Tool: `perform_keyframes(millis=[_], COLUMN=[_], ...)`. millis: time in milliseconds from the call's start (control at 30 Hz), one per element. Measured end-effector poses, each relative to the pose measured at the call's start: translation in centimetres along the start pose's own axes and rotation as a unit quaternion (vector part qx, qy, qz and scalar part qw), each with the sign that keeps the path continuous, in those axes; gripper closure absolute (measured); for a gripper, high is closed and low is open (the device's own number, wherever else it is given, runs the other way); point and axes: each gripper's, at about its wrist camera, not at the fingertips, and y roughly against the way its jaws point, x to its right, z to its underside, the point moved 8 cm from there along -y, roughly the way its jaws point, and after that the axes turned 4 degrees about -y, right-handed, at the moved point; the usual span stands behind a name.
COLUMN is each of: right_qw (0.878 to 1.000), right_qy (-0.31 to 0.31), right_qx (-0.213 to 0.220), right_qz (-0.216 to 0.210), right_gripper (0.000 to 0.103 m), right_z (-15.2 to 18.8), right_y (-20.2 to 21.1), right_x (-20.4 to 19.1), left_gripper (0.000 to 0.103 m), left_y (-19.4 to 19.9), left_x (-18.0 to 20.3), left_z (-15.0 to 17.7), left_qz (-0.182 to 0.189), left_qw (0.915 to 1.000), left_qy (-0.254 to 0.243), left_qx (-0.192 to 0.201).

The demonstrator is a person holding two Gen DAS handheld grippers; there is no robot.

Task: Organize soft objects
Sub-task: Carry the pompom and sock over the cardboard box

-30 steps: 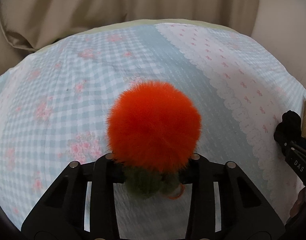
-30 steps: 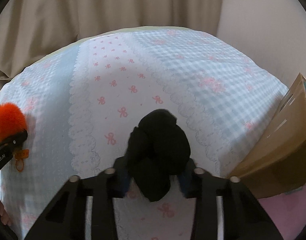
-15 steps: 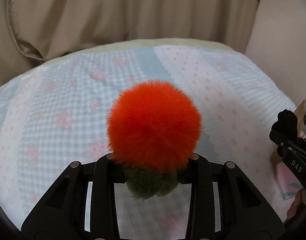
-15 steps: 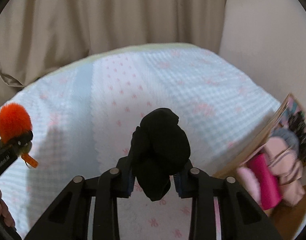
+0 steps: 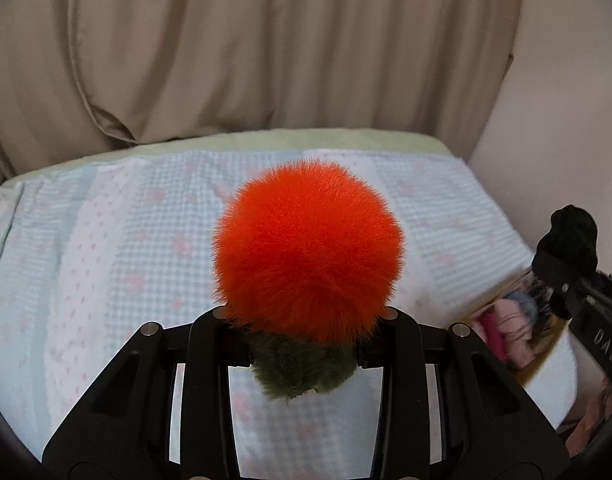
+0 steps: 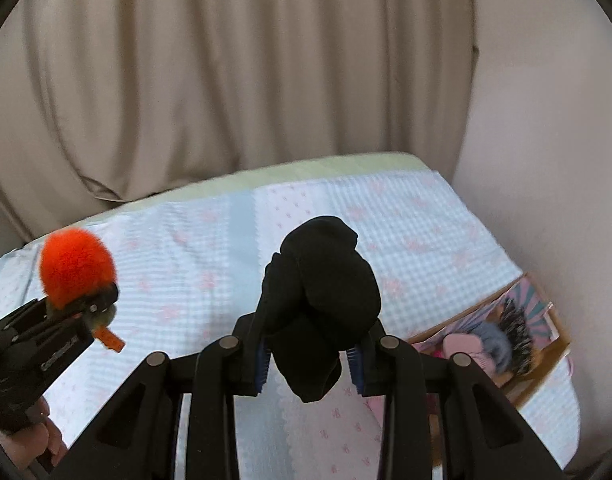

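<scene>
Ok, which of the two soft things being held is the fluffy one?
The orange fluffy pompom, clamped in the left gripper by its green tuft. The black rolled fabric bundle in the right gripper is smooth, not furry.

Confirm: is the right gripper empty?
No. The right gripper has its jaws clamped on a black fabric bundle, held above the bedspread.
</scene>
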Motion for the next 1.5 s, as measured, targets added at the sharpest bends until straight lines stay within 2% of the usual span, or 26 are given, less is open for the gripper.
perform_keyframes(millis=[200, 333, 467, 667, 800, 1067, 1300, 1500], right_qw=[0.999, 0.998, 0.998, 0.999, 0.999, 0.998, 0.991, 0.977], right_qy=[0.022, 0.037, 0.044, 0.034, 0.03, 0.036, 0.06, 0.077], right_qx=[-0.005, -0.01, -0.011, -0.001, -0.01, -0.051, -0.122, -0.197], right_qz=[-0.041, -0.048, -0.034, -0.005, 0.008, 0.011, -0.001, -0.028], right_gripper=[0.074, 0.074, 0.074, 0.074, 0.074, 0.074, 0.074, 0.074], right_z=[-1.1, -1.3, -1.6, -2.6, -3.3, -2.9, -0.4, 2.3], right_y=[5.9, 8.7, 10.0, 11.1, 10.0, 5.9, -0.1, -6.5], right_x=[1.0, 3.8, 7.8, 14.4, 18.6, 23.7, 26.3, 27.7], left_gripper=[0.073, 0.073, 0.073, 0.073, 0.073, 0.073, 0.073, 0.073], left_y=[7.0, 9.8, 10.9, 10.5, 9.3, 4.8, -1.1, -7.1], left_x=[3.4, 6.6, 10.9, 16.9, 20.2, 26.7, 31.3, 33.2], left_z=[-0.8, -0.1, 1.0, 1.4, 1.3, 2.8, 5.3, 8.6], left_qz=[-0.017, -0.019, -0.008, 0.01, 0.014, 0.028, 0.033, 0.019], left_qw=[0.9998, 0.9996, 0.9995, 0.9994, 0.9993, 0.9976, 0.9928, 0.9825], left_qy=[0.011, 0.022, 0.029, 0.028, 0.027, 0.021, 0.023, 0.05], left_qx=[0.005, 0.002, -0.007, -0.018, -0.023, -0.059, -0.112, -0.178])
